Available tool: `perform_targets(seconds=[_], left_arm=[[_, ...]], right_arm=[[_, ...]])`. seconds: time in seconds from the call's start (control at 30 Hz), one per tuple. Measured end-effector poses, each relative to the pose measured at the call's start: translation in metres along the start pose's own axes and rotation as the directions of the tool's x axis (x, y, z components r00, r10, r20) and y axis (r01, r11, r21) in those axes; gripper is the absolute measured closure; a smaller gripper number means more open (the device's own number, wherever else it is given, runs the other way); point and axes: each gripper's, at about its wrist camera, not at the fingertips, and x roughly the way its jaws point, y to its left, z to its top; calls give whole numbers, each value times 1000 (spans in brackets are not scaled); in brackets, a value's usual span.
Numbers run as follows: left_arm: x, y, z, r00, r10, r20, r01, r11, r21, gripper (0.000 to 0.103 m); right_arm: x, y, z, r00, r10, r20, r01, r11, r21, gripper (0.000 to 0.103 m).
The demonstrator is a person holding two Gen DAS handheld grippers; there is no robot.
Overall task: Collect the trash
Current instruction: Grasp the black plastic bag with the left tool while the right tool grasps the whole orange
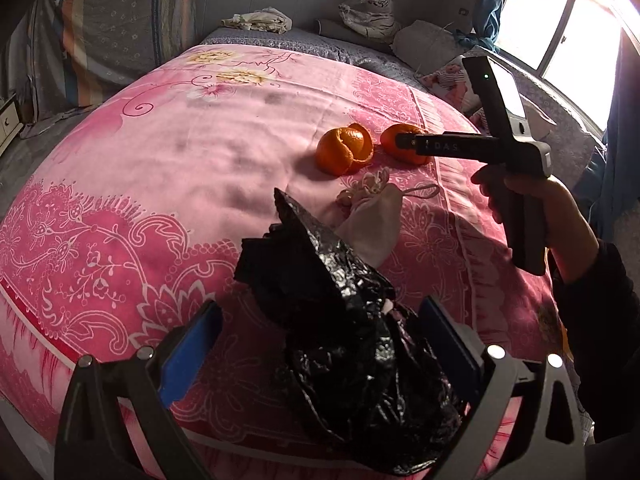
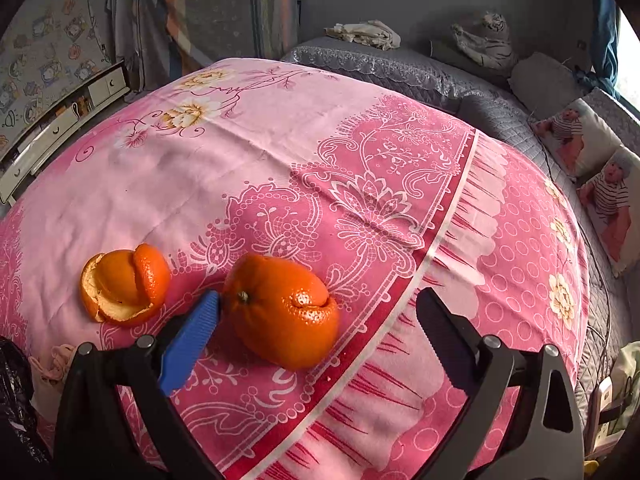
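Two hollow orange peels lie on the pink flowered bedspread [image 2: 280, 152]. My right gripper [image 2: 320, 320] is open around the whole-looking peel [image 2: 284, 308], and its blue left pad [image 2: 200, 328] touches the peel's stem side. The split peel [image 2: 124, 284] sits to the left. In the left wrist view the right gripper [image 1: 404, 143] half covers the right-hand peel [image 1: 394, 136], with the split peel [image 1: 346, 150] beside it. My left gripper [image 1: 320, 344] is open, and a crumpled black plastic bag [image 1: 340, 340] stands between its fingers. A white crumpled wrapper [image 1: 372, 220] lies behind the bag.
A grey quilt [image 2: 400, 68] and pillows with baby pictures [image 2: 580, 140] border the far and right sides of the bed. A stuffed toy [image 2: 484, 40] and folded cloth [image 2: 364, 34] rest at the head. A white drawer cabinet [image 2: 60, 128] stands left, and a person's hand [image 1: 532, 200] holds the right gripper.
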Motion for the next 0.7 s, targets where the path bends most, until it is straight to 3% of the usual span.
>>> perform_targets(seconds=[0.07,0.2,0.43,0.7], left_arm=[[3,-2,-1,1000,6,-3,-6,1000,9,9],[9,-2,-2,1000,-22,-20,22,1000,5,27],[1,-12,-6,1000,-26,15,25,999,48,54],[-12,-15,-6,997,-59,39,57,997,57,64]], right_arm=[[3,1,1,1000,2,-7,-2,1000,0,10],[8,3,2,1000,13,-20,-13,1000,6,17],[19,17,2,999,-3,-53,1,1000,-30,56],[12,12,2,999,-7,-49,7,1000,-3,65]])
